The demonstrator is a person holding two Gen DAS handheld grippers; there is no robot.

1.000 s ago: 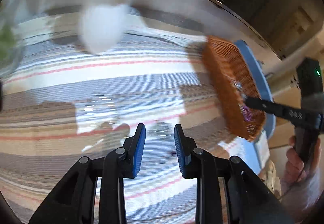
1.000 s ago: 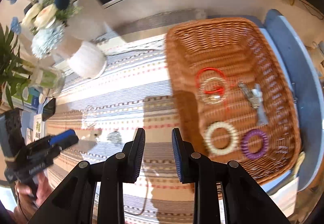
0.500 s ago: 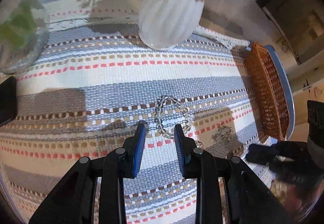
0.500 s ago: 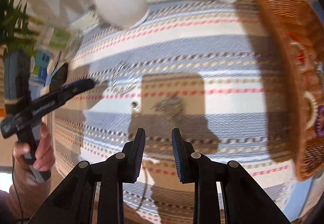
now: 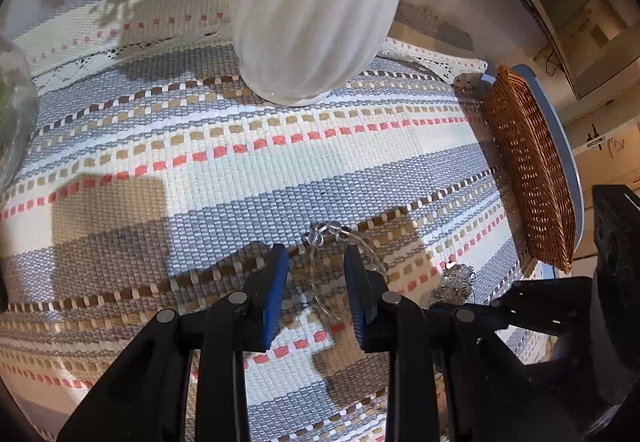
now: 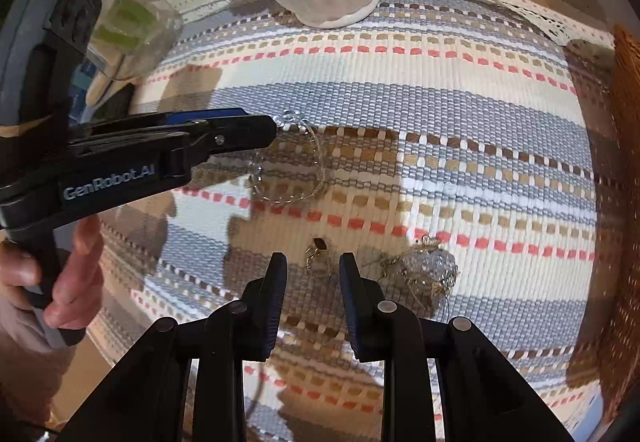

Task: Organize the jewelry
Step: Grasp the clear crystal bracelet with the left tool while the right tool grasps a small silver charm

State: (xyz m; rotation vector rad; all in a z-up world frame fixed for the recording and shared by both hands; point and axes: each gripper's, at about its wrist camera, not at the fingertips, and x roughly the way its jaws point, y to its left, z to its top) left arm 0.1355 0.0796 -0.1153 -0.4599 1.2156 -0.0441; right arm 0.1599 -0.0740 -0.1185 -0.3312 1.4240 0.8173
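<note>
Straddling the clear bead bracelet (image 5: 320, 242) with the left gripper (image 5: 316, 266), jaws apart, empty. Likely handling light, limp, slippery; pinching one strand. Hovering the right gripper (image 6: 313, 269) parted, empty, over the small gold earring (image 6: 318, 256).

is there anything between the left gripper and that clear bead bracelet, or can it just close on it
Nothing visible is in the way. The left gripper is open, its fingers straddling part of the bracelet lying on the striped mat. The vase stands well beyond it; the crystal piece lies off to the right.
</note>
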